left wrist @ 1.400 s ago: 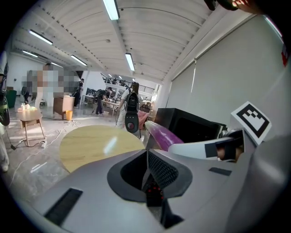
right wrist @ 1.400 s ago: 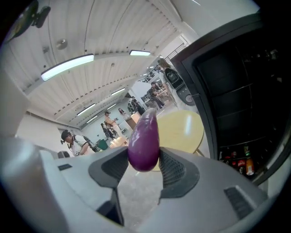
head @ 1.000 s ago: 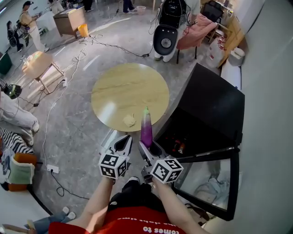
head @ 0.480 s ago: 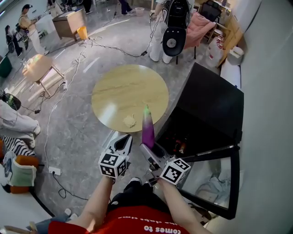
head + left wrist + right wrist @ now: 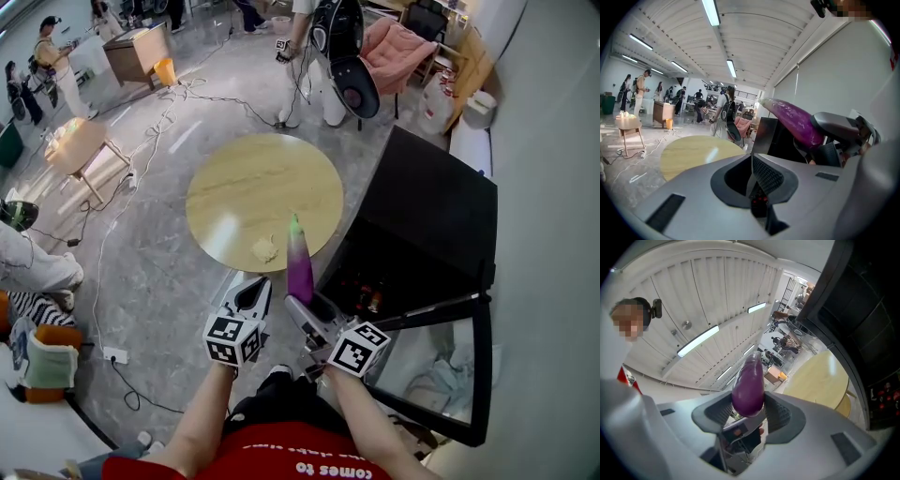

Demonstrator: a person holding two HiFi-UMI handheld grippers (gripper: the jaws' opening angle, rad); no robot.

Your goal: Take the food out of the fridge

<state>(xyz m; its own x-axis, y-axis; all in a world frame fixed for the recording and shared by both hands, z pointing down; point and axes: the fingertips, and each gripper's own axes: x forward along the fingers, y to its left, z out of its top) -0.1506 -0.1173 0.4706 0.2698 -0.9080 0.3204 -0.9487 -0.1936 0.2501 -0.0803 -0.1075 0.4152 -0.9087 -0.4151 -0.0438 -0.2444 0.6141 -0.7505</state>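
1. Grip: my right tool (image 5: 305, 305) has its jaws spread wide around the blunt end of a purple aubergine (image 5: 299, 262). Both pads press on its sides, and nothing else sits between them.
2. Axis: the aubergine runs straight on from the tool toward 12 o'clock in the head view. Its green tip is the far end and reaches over the near rim of the round worktop (image 5: 253, 178).
3. Left side: my left tool (image 5: 251, 295) hangs just beside the right one, at its 9 o'clock. Its jaws are together and it holds nothing.
4. Fridge: the black fridge (image 5: 441, 211) stands at 2 o'clock from my right tool, with its glass door (image 5: 427, 375) swung open at 4 o'clock. Small red things (image 5: 366, 300) show inside. The aubergine is wholly outside it.
5. Worktop: a pale lump of food (image 5: 265, 248) lies near the rim, at about 10 o'clock from the aubergine's middle, close to it but apart.
6. Judgement: setting the aubergine down looks like the step in hand. It turns on the worktop lying dead ahead along the aubergine's own axis, so a plain reach toward 12 o'clock should bring it over bare wood.
7. Nearer hand: my right hand carries it and is the nearer one, so the left has no part here.
8. Risk: gripped by one end only, the aubergine could droop or twist as I lower it. I would lay it at 1 o'clock of the lump.
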